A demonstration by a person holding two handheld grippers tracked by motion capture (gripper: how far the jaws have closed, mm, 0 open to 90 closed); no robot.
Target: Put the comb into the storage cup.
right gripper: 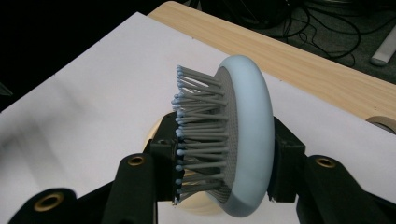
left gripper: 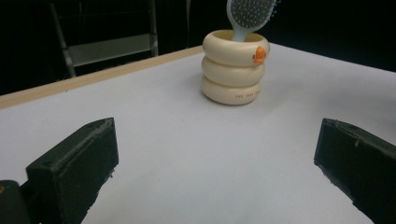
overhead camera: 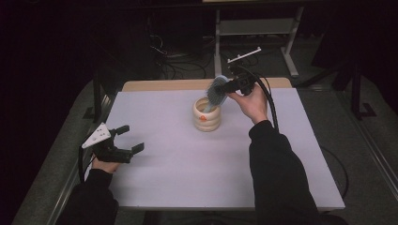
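1. The right hand-held gripper clamps the head of a blue hairbrush, whose handle dips into a cream cup.
2. The left hand-held gripper hangs open near the tabletop's left edge, with bare surface around.

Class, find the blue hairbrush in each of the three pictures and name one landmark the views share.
High view: hairbrush above centre, handle in the cream cup, held by the right gripper.
Left gripper view: top edge, right of centre.
Right gripper view: centre, between the jaws.
Shared landmark: the cream cup.
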